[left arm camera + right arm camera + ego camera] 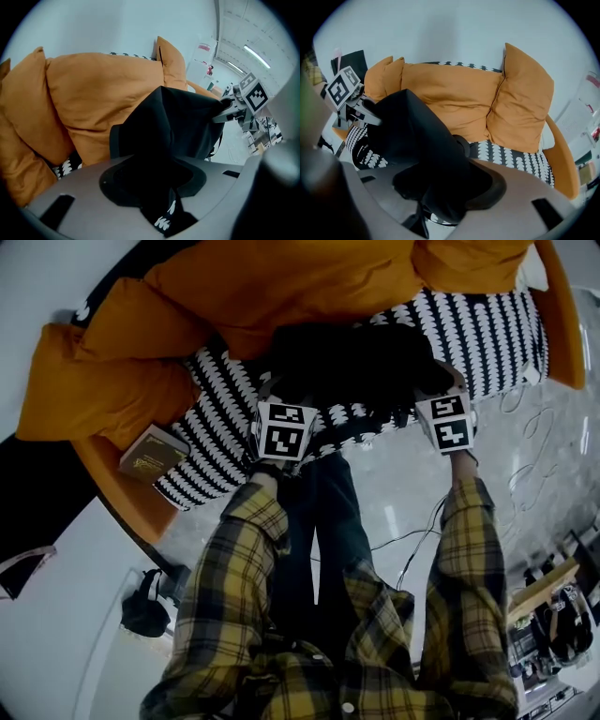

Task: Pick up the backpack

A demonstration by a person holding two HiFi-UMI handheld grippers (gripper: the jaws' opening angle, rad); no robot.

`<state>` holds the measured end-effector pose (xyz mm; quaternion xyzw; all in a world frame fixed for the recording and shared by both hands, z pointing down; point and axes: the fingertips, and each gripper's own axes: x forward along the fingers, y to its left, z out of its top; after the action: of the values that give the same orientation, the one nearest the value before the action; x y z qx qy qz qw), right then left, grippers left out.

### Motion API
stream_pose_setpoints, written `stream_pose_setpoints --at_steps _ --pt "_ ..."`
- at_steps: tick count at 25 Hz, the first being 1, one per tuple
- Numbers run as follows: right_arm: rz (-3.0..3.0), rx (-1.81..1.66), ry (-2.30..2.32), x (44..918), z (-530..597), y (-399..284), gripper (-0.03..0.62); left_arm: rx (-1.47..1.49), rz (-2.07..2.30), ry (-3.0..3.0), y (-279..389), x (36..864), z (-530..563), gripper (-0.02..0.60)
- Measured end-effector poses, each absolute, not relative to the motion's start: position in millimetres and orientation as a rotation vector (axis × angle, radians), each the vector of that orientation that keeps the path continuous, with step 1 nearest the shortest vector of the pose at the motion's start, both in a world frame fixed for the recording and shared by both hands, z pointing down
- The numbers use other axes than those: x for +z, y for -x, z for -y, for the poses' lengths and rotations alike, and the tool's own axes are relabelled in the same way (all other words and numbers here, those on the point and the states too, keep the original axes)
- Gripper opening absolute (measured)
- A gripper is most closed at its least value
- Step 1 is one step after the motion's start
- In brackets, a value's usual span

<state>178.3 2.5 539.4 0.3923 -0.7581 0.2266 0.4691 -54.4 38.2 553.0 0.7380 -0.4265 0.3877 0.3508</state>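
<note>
Together, left gripper [154, 194], right gripper [440, 192] pinching backpack [352, 362], sofa seat [220, 460] front edge

Orange cushions [281, 277], perhaps a book [153, 452]

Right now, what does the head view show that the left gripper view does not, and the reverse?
Only the head view shows a book at the sofa's orange edge and the person's plaid sleeves. Only the left gripper view shows the ceiling lights. Both show the black backpack, the orange cushions and the patterned seat.
</note>
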Motion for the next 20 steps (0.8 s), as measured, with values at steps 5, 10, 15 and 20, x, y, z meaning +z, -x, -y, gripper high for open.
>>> stream_pose_setpoints --at_steps 5,10,15,20 --pt "1.867 0.572 -0.932 541 -18 -166 0.075 0.999 1.066 -1.922 54 553 -40 0.071" --pt "1.876 0.639 -0.961 539 -23 -164 0.063 0.969 1.068 -1.911 54 551 -42 0.049" --pt "1.885 0.651 -0.979 533 -22 -163 0.060 0.958 1.064 -1.923 54 547 -42 0.044" --pt "1.895 0.643 -1.003 526 -21 -155 0.058 0.935 1.075 -1.940 62 539 -39 0.043"
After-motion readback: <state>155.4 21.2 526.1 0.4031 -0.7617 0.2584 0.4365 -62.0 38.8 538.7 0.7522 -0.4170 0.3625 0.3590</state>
